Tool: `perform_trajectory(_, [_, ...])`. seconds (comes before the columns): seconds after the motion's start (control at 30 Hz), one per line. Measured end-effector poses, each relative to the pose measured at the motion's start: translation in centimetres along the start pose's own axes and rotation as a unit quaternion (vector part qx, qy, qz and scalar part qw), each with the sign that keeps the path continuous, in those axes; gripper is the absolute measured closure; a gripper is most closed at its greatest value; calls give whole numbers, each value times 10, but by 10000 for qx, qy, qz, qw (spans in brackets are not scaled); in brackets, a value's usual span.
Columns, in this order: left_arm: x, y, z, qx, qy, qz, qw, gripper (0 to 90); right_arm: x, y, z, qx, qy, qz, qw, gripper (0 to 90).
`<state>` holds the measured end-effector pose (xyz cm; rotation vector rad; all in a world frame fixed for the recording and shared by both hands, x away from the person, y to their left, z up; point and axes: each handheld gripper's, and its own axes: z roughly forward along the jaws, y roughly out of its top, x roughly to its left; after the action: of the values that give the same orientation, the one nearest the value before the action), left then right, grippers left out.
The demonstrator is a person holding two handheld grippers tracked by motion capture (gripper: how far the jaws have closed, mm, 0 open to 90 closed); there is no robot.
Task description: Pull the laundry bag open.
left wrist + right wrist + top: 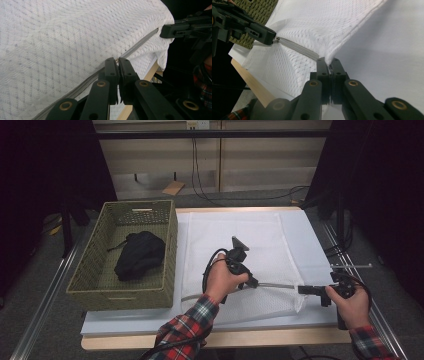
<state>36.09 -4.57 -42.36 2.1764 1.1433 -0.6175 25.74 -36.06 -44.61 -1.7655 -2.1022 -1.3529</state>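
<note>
A white mesh laundry bag (pixel 240 255) lay flat on the table (pixel 310 235), beside a woven basket (pixel 95 270). The left gripper (pixel 117 60) was clenched on the zipper pull (pixel 116 60); the right gripper (pixel 329 61) pinched the bag's corner, tensioning it. Zipping looked underway; next, the pull likely needed steady drawing along the zipper (pixel 277 285).

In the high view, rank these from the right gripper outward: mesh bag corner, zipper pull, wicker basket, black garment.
From the right gripper, at the table's right edge:
1. Mesh bag corner, pinched in its jaws.
2. Zipper pull, held by the left gripper mid-table.
3. Wicker basket, at the table's left; its near wall comes first.
4. Black garment, inside the basket.
</note>
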Motion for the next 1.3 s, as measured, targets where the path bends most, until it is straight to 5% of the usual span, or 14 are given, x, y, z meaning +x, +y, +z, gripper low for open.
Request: perform_trajectory(1.3, [6, -2, -11, -46, 160, -47, 9998, 867, -1, 0, -1, -46, 0, -28, 10000, 888])
